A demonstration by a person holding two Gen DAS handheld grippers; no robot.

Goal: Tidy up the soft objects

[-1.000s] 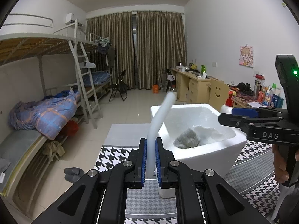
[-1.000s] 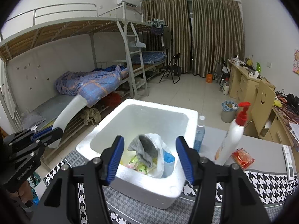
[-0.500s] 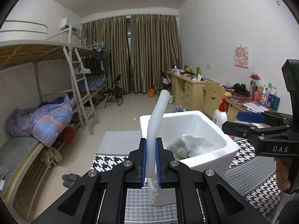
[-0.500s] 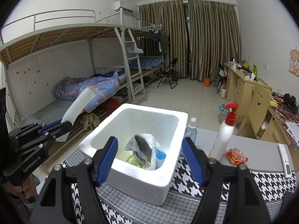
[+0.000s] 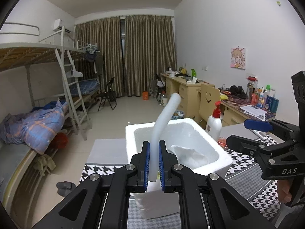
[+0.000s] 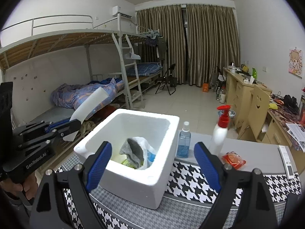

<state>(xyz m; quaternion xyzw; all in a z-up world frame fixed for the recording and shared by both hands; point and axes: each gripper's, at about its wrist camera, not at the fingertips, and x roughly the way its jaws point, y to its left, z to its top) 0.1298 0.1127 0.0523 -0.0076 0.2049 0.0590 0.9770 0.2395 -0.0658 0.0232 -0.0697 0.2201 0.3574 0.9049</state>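
I see a table point(image 6: 257, 152) with a grey top, most of its near part covered by a black-and-white houndstooth cloth point(image 6: 190, 175). On that cloth stands a white foam box point(image 6: 133, 183), and just beyond the box's right side, on the bare grey top, stand a small blue bottle point(image 6: 184, 143) and a white pump bottle with a red head point(image 6: 221, 131). An orange packet point(image 6: 234, 159) lies near the pump bottle, and I make out a white remote point(image 6: 286, 161) well apart at the right edge.
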